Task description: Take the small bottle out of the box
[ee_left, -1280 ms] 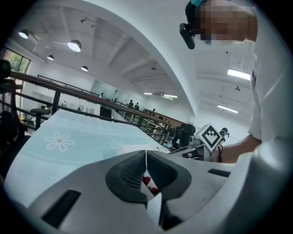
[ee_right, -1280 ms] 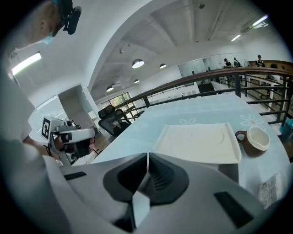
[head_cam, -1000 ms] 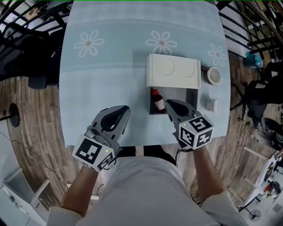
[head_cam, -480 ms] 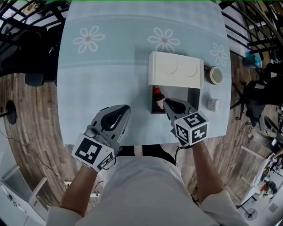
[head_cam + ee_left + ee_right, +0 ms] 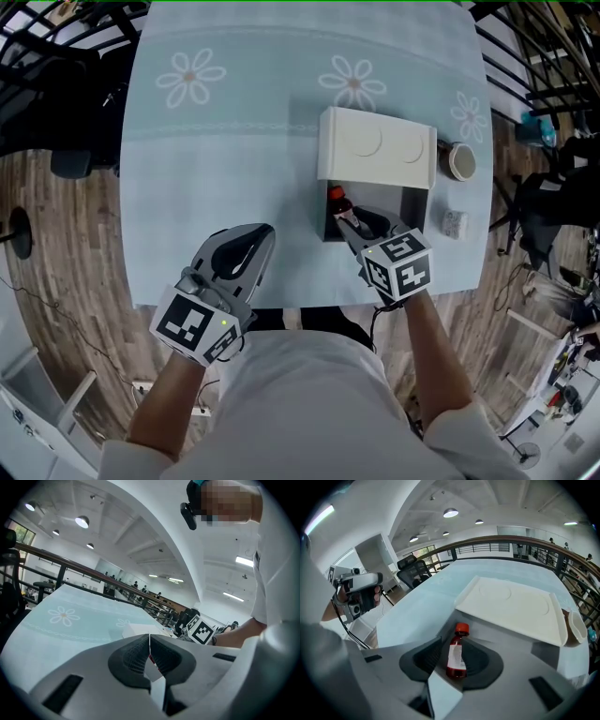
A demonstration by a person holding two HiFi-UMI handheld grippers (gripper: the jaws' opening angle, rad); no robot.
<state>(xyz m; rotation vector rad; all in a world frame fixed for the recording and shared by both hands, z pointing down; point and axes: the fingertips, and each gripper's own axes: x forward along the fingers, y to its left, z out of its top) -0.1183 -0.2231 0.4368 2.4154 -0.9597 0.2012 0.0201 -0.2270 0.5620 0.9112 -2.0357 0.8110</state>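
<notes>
right gripper (image 5: 351,225) is tipped down into the open box (image 5: 401,199). its jaws have just been opening and now stand part-way apart, either side of the small bottle (image 5: 456,657). we see a gap on the left pad side, so no squeeze on it. the bottle is inside the box, close to the left wall, with its red cap end toward the lid (image 5: 377,145). it has dark red contents and a white label. the lid is folded back flat on the counter (image 5: 225,141) behind the box. left gripper (image 5: 264,231) sits near the counter's front edge, well left of the box, with its jaws closed together and nothing between them. a small round cup (image 5: 461,161) is just right of the lid, and a small white item (image 5: 453,223) is beside the box's right wall.
</notes>
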